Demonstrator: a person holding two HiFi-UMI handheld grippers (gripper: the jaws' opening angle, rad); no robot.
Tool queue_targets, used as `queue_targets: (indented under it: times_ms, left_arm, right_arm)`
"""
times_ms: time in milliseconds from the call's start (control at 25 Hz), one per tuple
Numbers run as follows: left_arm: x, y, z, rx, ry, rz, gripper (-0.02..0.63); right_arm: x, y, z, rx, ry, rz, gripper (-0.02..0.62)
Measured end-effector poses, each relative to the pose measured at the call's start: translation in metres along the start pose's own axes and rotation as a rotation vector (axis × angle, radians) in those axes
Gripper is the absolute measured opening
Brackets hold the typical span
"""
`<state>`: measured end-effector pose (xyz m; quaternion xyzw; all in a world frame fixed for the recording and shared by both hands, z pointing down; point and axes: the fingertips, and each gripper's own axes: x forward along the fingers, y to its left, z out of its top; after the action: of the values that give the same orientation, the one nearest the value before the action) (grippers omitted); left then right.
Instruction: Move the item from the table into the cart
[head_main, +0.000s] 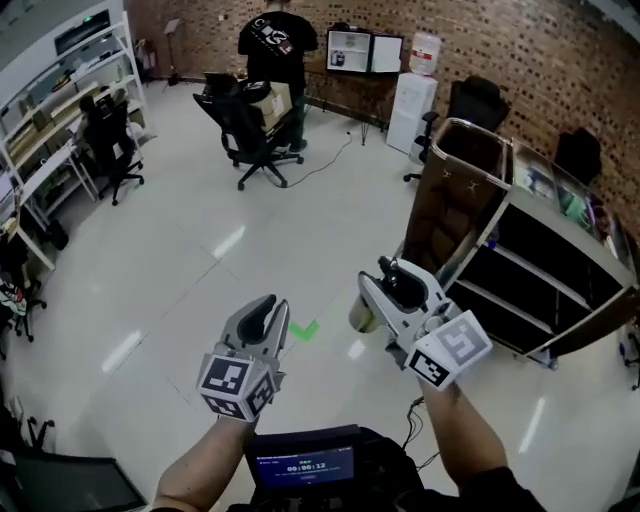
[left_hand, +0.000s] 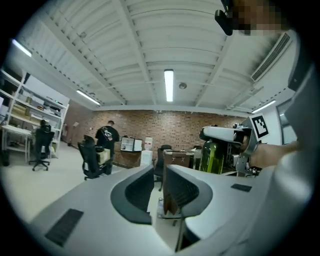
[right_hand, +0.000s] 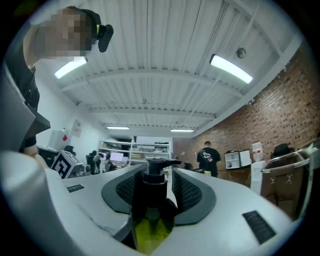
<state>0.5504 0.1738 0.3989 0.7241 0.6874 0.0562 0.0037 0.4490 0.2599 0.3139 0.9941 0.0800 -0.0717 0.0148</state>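
My right gripper (head_main: 388, 274) is shut on a green pump bottle (head_main: 363, 318) with a black pump head, held upright over the floor. In the right gripper view the bottle (right_hand: 149, 210) fills the space between the right gripper's (right_hand: 156, 176) dark pads. The left gripper (head_main: 266, 312) hangs beside it to the left, its jaws a narrow gap apart with nothing between them, as the left gripper view (left_hand: 159, 176) also shows. That view catches the bottle (left_hand: 212, 156) off to the right. The brown cart (head_main: 470, 128) with open shelves stands ahead on the right.
A person in a black shirt (head_main: 277, 40) stands at a far desk by a black office chair (head_main: 252, 138). A water dispenser (head_main: 412, 100) is against the brick wall. White shelving (head_main: 60, 110) lines the left. A green tape mark (head_main: 305, 330) lies on the floor.
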Motion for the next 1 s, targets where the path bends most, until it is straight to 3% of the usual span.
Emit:
queue_targets:
  times_ms: [240,440,600,840,1000]
  left_arm:
    - [0.233,-0.124,0.02,0.074,-0.006,-0.27,0.083]
    - [0.424,-0.253,0.05,0.081,-0.01,-0.463,0.083]
    - [0.56,-0.337,0.082,0.075,0.005,-0.565,0.083]
    - [0.719,-0.41,0.108,0.114,-0.015,-0.771,0.083]
    - [0.788,-0.449,0.118,0.175,-0.019,-0.882,0.083]
  right_arm:
    - [-0.086,-0.22,0.015,-0.032,0.014,-0.24,0.143]
    - [-0.177,-0.407,0.045,-0.059,0.016,-0.407,0.143]
    - [-0.228,-0.549,0.079,-0.105,0.037,-0.496,0.143]
    - [-0.262,-0.7,0.089,-0.129,0.057,-0.659,0.143]
    - [-0.281,-0.769,0.086,-0.088,0.051,-0.74,0.143]
